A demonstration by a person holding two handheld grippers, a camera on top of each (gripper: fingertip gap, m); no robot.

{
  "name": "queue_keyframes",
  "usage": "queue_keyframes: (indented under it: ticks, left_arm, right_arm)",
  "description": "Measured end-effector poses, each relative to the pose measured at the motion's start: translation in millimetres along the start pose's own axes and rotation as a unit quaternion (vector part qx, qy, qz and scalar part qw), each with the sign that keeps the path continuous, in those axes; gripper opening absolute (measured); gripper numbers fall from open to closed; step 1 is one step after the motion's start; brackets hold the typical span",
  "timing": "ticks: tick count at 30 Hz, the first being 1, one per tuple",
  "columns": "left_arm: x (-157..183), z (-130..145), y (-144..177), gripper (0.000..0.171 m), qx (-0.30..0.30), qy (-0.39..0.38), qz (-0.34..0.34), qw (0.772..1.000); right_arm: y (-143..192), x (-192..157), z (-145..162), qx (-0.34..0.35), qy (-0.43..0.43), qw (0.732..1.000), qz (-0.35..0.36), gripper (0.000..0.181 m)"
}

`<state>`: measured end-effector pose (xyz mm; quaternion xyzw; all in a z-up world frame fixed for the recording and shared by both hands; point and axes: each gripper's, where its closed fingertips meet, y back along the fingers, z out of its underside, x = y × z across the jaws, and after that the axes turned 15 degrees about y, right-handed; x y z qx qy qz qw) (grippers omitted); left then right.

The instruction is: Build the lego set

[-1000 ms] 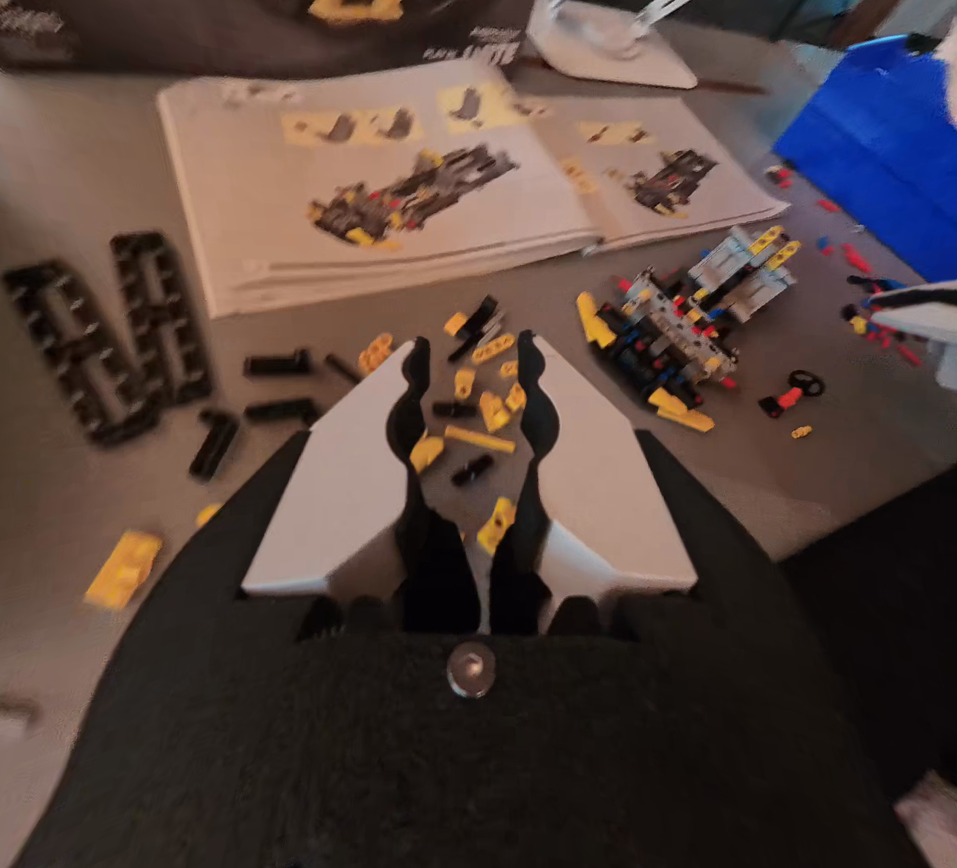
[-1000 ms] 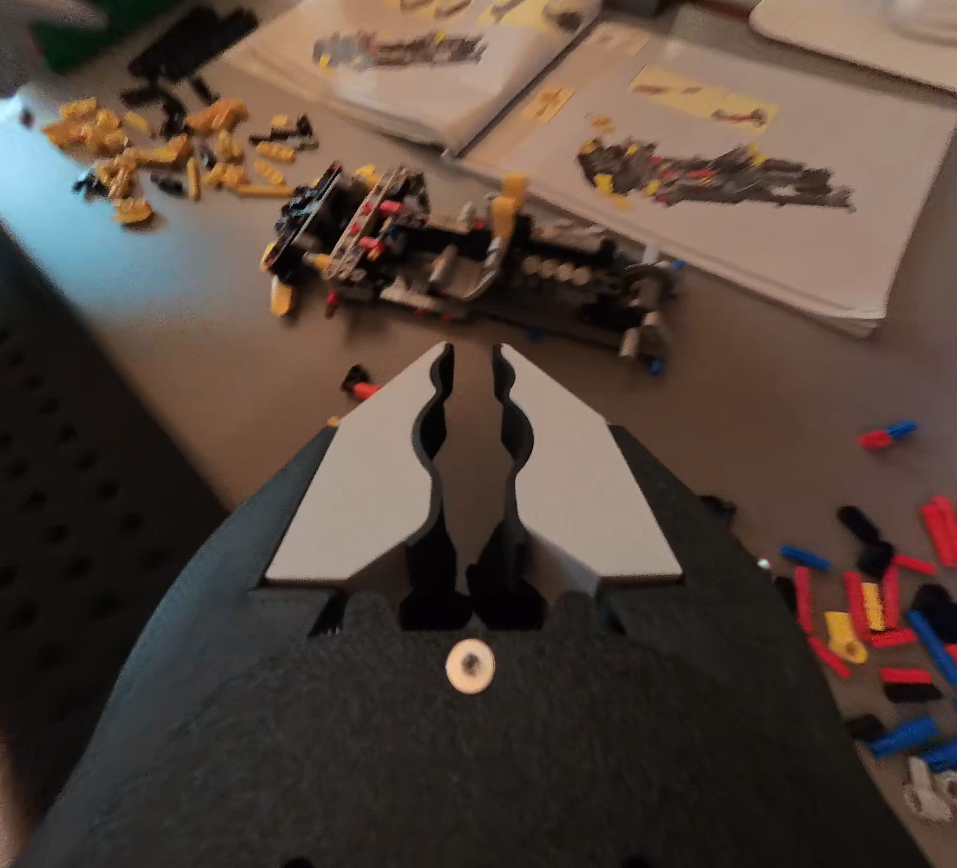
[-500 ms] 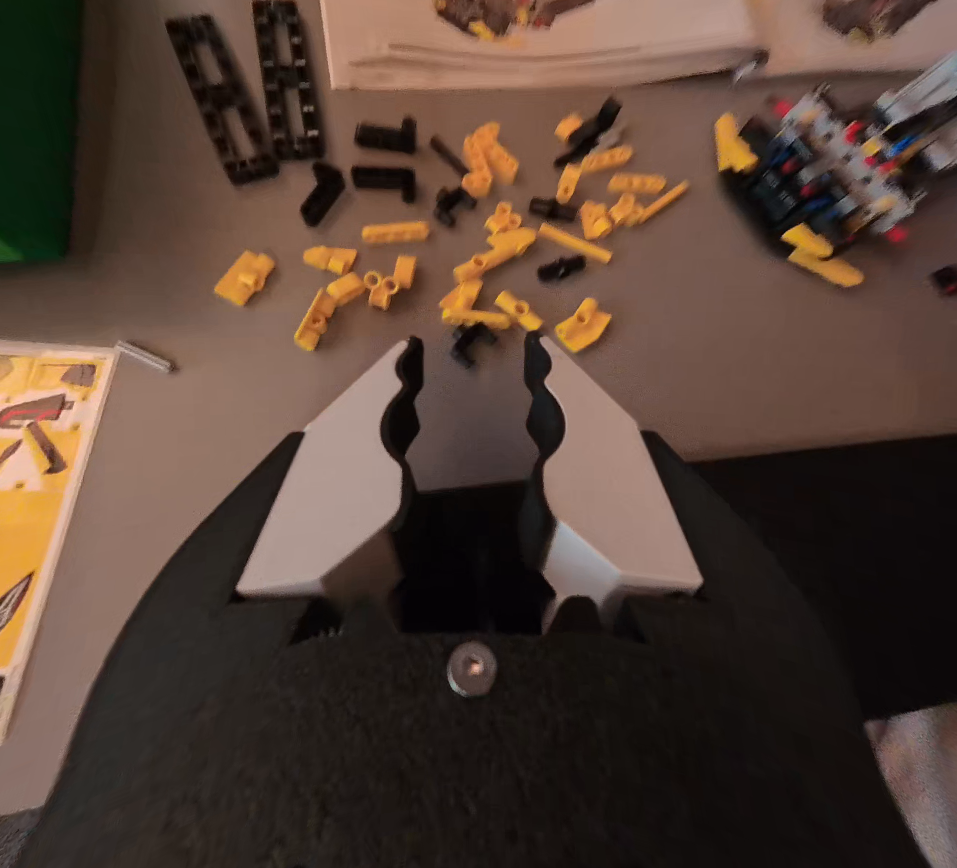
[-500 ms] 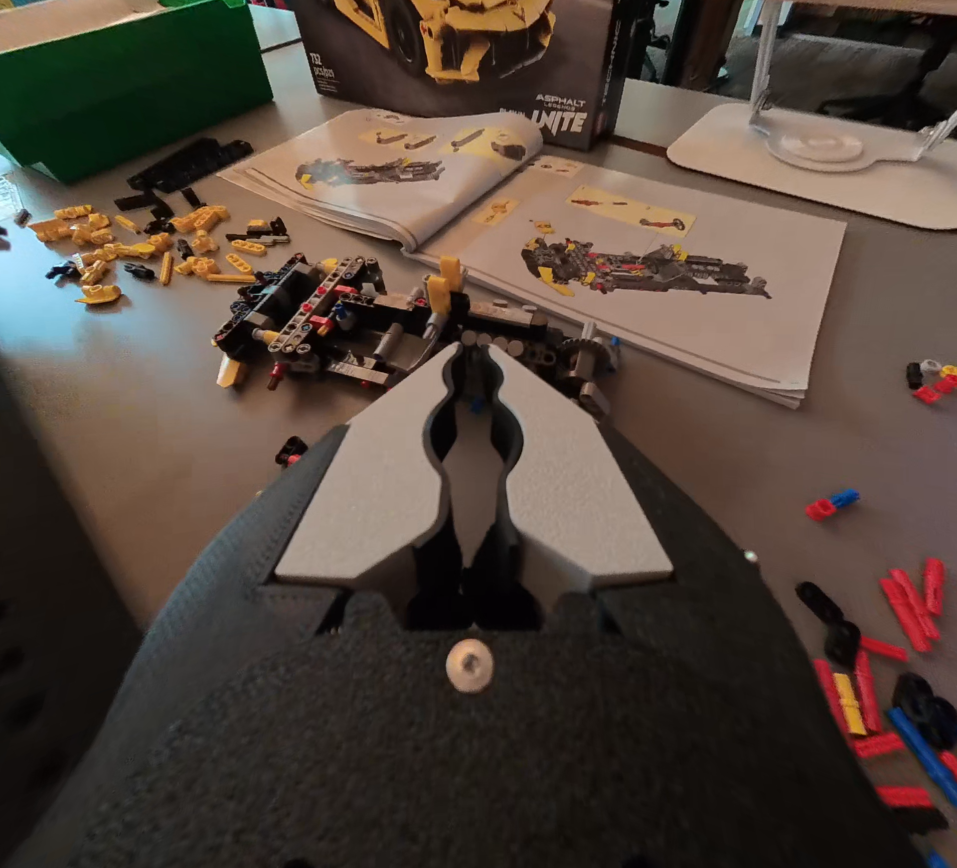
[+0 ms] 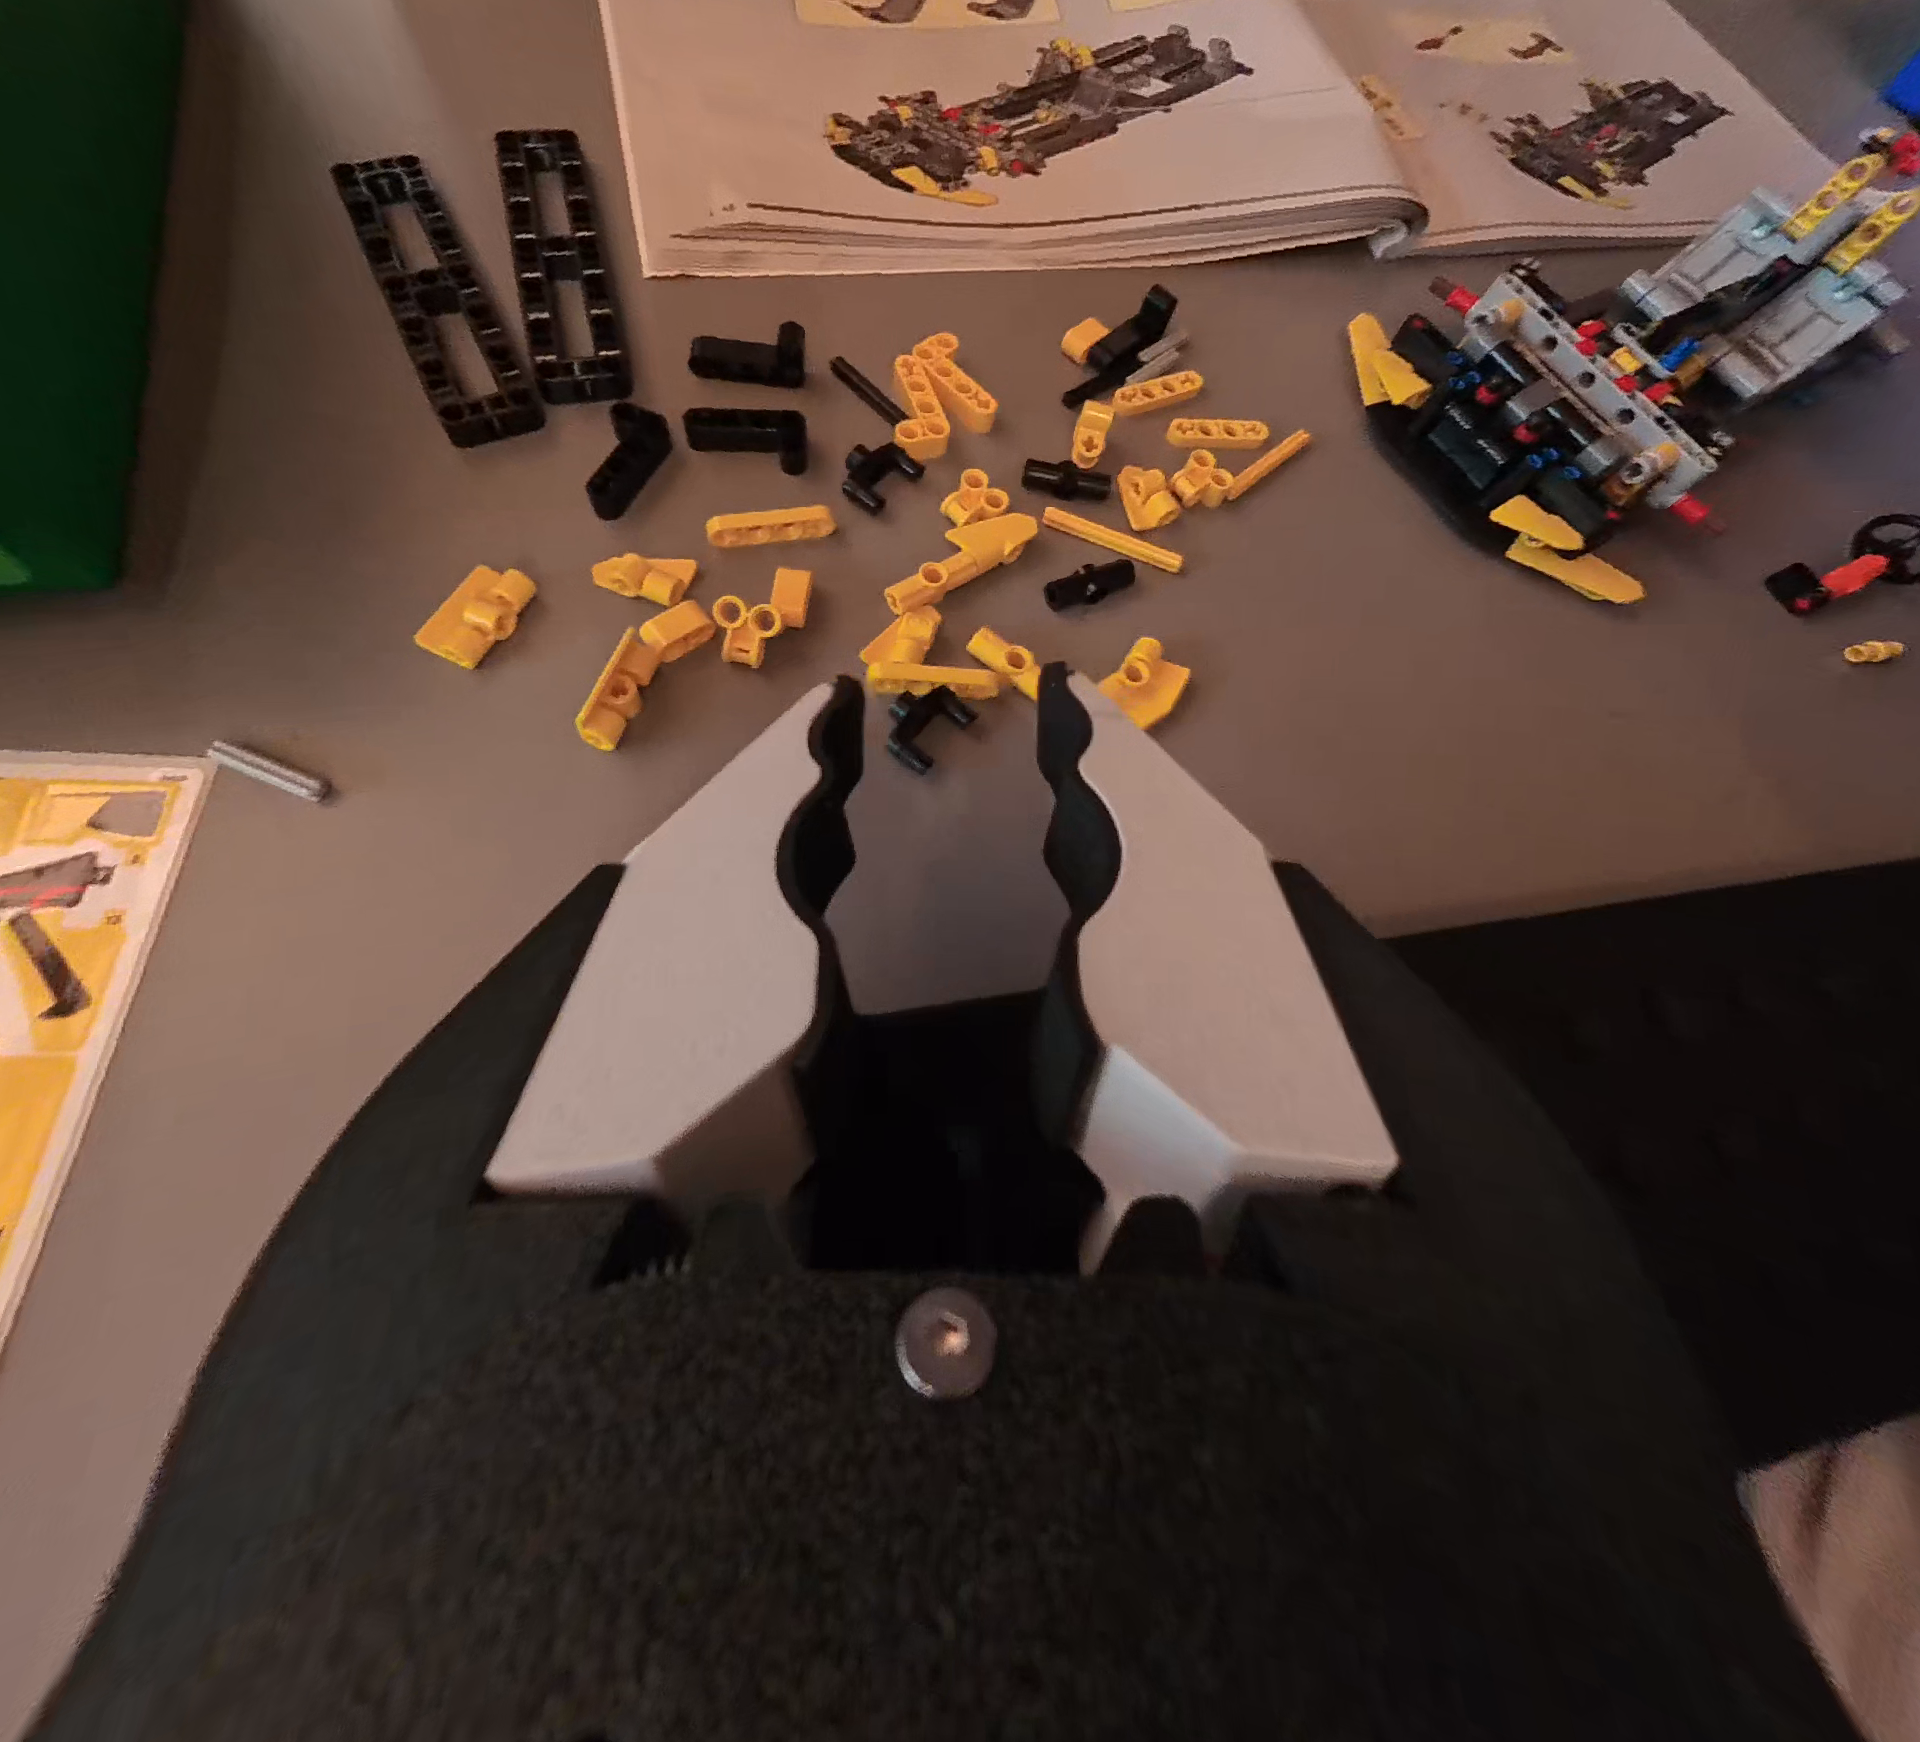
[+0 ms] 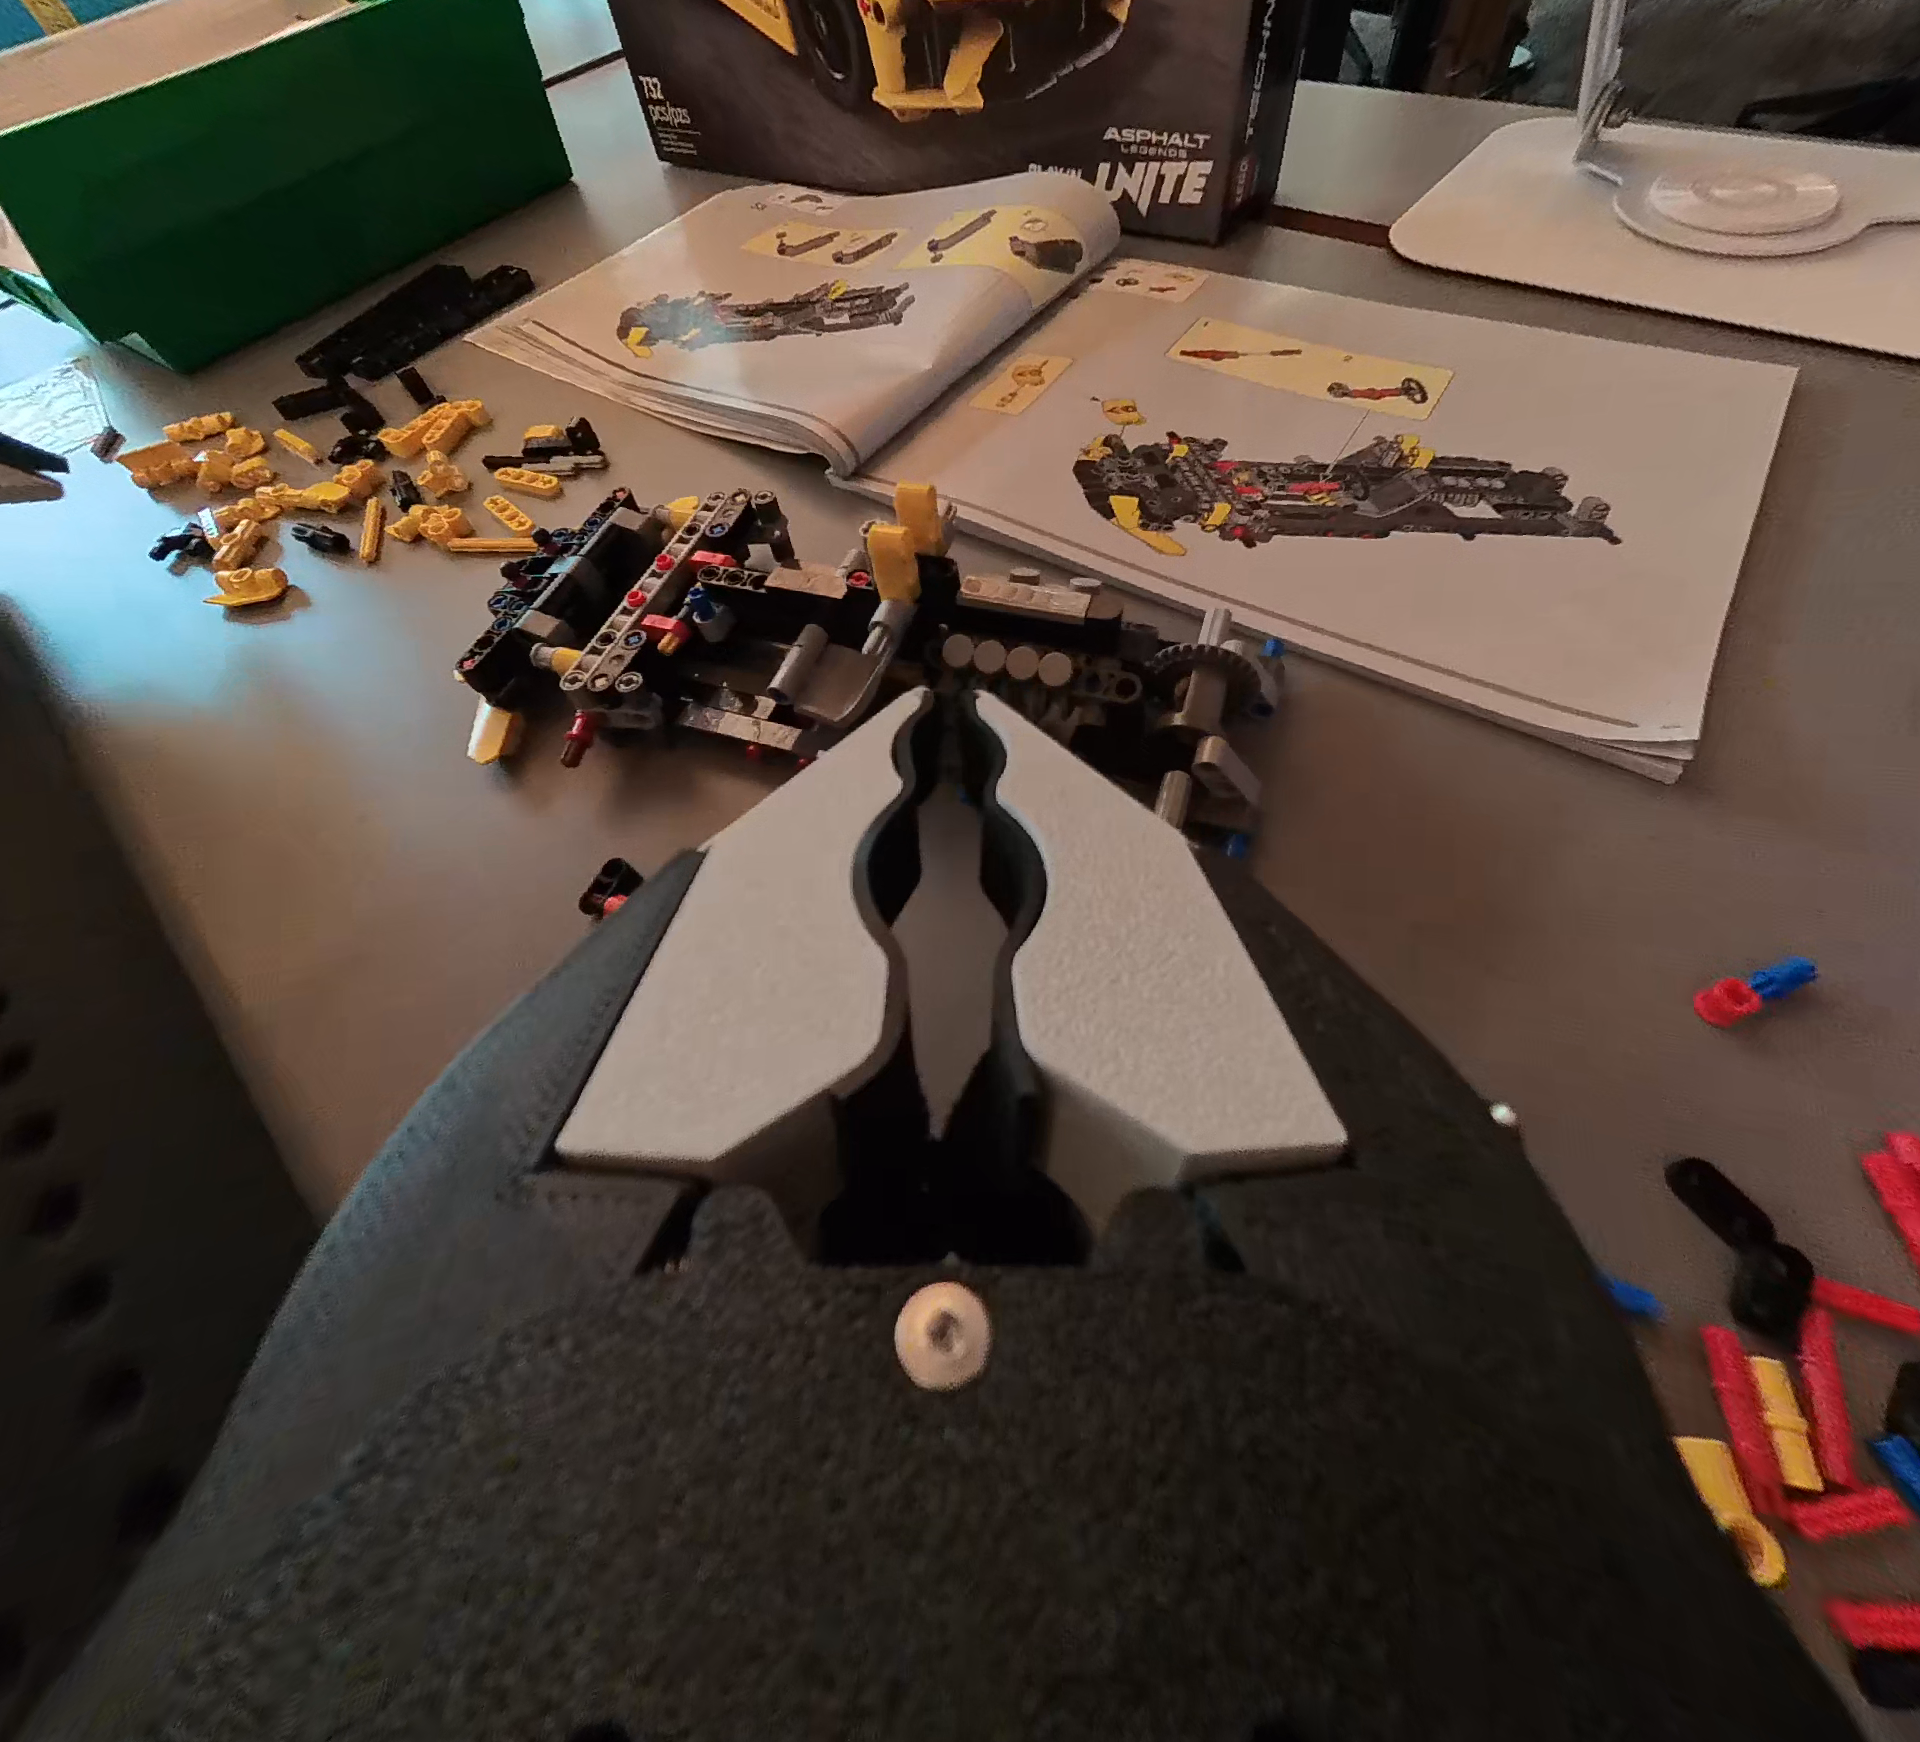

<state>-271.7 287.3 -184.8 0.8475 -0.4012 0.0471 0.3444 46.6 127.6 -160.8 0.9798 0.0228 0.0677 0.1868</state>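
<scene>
Beside the chassis, an open manual.

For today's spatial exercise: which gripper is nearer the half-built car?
Right. The right gripper has its tips at the car; the left gripper hovers over loose yellow pieces, the car off to its right.

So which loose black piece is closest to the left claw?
The small black connector, just ahead of the open left claw; the other black pieces lie farther off.

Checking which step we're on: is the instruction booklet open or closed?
Open. The instruction booklet lies spread flat on the table, two pages showing, beside the partly built car.
</scene>
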Motion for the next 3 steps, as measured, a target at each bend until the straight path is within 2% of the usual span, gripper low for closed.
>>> queue_keyframes:
  ticks: [3]
  left_arm:
    - [-19.5,-1.0,-1.7,0.026,0.002,0.028,-0.063,0.998]
  right_arm:
    - [0.1,-0.6,0.7,-0.001,0.001,1.0,-0.001,0.002]
